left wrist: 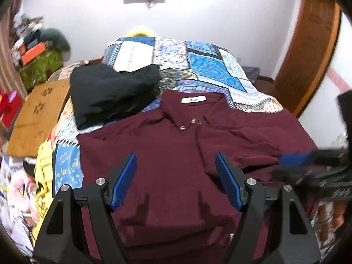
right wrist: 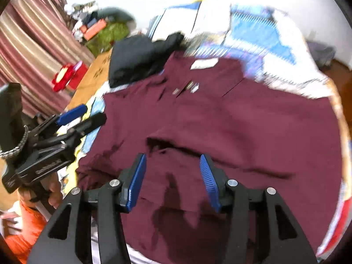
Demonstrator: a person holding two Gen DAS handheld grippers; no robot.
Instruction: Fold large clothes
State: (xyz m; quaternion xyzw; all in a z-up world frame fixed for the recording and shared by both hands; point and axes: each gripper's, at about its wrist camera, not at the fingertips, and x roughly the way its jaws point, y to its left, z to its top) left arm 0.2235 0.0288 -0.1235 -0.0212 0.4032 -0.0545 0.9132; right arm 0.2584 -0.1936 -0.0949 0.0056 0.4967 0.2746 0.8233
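A maroon button-down shirt [left wrist: 167,154] lay face up on a bed covered by a blue-and-white patchwork quilt [left wrist: 198,66], its collar toward the far wall and a white neck label [left wrist: 193,99] showing inside the collar. Part of the shirt's right-hand side in the left wrist view was already folded inward over the front, leaving a raised edge running down from the collar buttons. A folded black garment [left wrist: 110,92] sat on the quilt just beyond the shirt's left shoulder, touching or nearly touching it (the views did not settle which).

The left gripper [left wrist: 176,180] hovered above the lower middle of the shirt, its blue-padded fingers [left wrist: 124,180] spread wide with nothing between them. The right gripper [right wrist: 172,182] was also over the shirt, above a crease near its lower front, fingers [right wrist: 136,182] likewise spread apart and holding nothing. In the left wrist view the right gripper appeared as a motion-blurred shape at the shirt's right edge; in the right wrist view the left gripper showed at the left edge of the bed, held in a hand [right wrist: 52,192].

A wooden board [left wrist: 37,116] lay beside the bed on the left, and striped curtains [right wrist: 33,50] hung beyond it.
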